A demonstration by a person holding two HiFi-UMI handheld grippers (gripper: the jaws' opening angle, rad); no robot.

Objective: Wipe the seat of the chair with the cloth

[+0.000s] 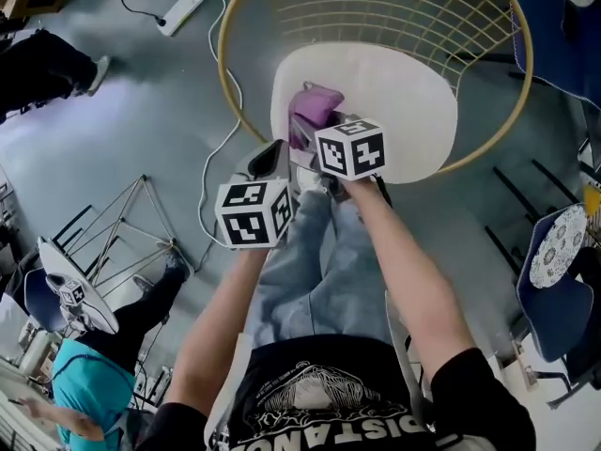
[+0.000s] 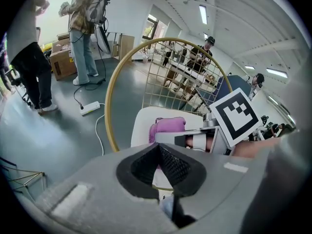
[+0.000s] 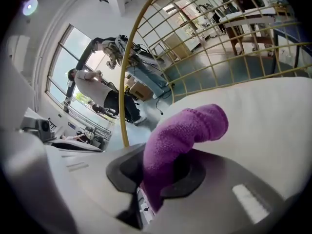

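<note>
Jaws of the left gripper (image 2: 158, 149) are pressed together with nothing between them, beside the near left edge of the round white chair seat (image 1: 394, 92). The right gripper (image 3: 163, 167) is clamped on the fuzzy purple cloth (image 3: 187, 128), which lies on that seat. Beyond curves the gold wire-grid chair back (image 1: 376, 7).

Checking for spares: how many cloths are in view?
1: the purple cloth, gripped by the right gripper over the chair's white seat. Others may be hidden.
</note>
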